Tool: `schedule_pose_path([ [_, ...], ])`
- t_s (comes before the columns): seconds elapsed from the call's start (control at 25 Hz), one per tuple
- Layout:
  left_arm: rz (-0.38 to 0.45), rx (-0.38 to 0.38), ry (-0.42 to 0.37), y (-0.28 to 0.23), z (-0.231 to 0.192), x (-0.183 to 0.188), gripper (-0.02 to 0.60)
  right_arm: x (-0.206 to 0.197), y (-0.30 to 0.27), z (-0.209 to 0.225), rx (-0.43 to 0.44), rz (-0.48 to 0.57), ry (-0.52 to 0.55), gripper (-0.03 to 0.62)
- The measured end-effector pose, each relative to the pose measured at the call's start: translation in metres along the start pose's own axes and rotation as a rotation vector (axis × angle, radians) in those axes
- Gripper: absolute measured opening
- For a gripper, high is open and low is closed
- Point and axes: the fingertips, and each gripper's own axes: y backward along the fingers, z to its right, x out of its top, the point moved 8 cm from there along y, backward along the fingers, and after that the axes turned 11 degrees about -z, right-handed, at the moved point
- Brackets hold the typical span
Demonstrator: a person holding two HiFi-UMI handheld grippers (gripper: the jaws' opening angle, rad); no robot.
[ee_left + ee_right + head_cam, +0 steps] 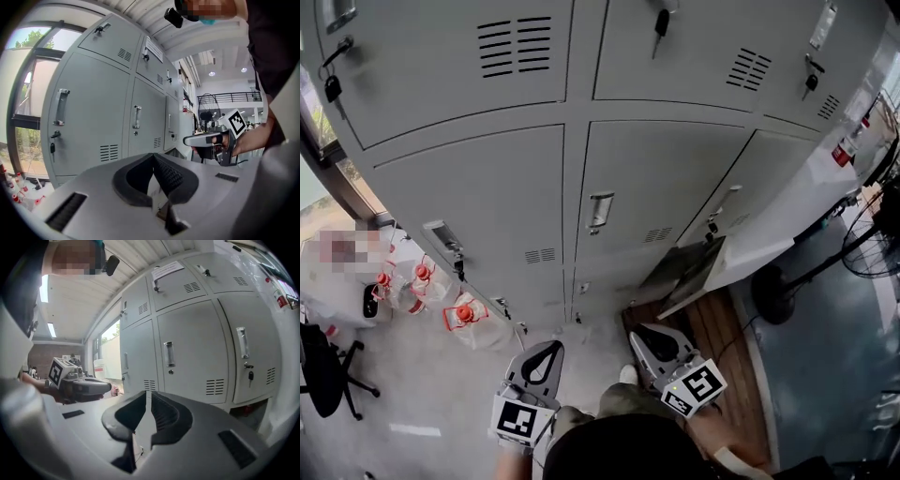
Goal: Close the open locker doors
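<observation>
A wall of grey lockers point(656, 178) fills the head view, seen from above. Most doors stand flush. One low door point(701, 274) at the right hangs open over a dark compartment. My left gripper point(547, 351) and right gripper point(642, 336) hover side by side above the floor in front of the bottom row, apart from the doors. In the left gripper view the left gripper point(152, 161) has its ribbed pads together with nothing between them. The right gripper point(146, 397) in its own view is likewise shut and empty. Each gripper view also shows the other gripper point(208, 139) point(82, 385) held in a hand.
Several clear water bottles point(422, 286) with red caps stand on the floor at the left of the lockers. A black office chair point(323, 370) sits at the far left. A standing fan point(862, 248) and a white ledge point(797, 211) are at the right.
</observation>
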Motion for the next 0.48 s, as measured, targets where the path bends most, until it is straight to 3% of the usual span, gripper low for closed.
schedule_pose_path([
  [0.48, -0.076, -0.102, -0.061, -0.129, 0.069, 0.042, 0.009, -0.04, 0.064, 0.136, -0.122, -0.007, -0.091, 0.046],
])
